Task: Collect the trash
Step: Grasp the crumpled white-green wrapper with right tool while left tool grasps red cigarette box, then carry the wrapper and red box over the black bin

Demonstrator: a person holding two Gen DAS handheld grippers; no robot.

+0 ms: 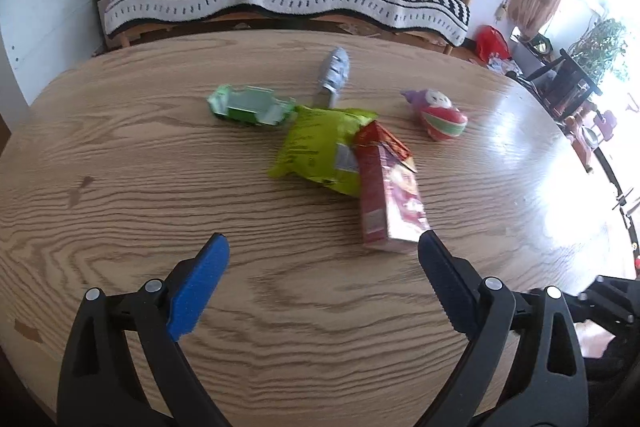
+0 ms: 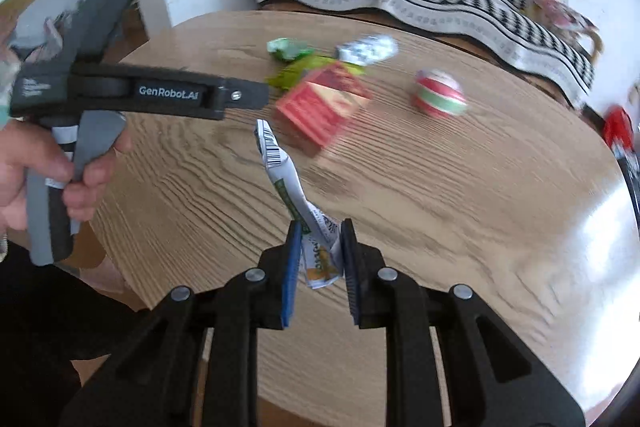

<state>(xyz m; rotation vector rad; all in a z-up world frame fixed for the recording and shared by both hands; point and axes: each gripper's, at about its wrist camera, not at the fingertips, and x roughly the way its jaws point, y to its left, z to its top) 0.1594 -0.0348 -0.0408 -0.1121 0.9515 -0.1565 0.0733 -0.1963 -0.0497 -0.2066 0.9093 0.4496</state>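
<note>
Right wrist view: my right gripper (image 2: 320,227) pinches a white wrapper (image 2: 294,199), lifted above the table (image 2: 440,207) for carrying off; my left gripper (image 1: 324,247) hangs wide open, empty, nearing the red box (image 1: 384,195), likely next

The only words I can read are "GenRobot.AI", printed in white on the dark body of my left gripper (image 2: 140,93), seen from my right wrist camera. The white wrapper (image 2: 298,203) pinched in my right gripper (image 2: 320,239) carries a barcode near its far end and some green print, too blurred to read. Print on the red carton (image 1: 386,183) and green bag (image 1: 320,151) is also illegible.
</note>
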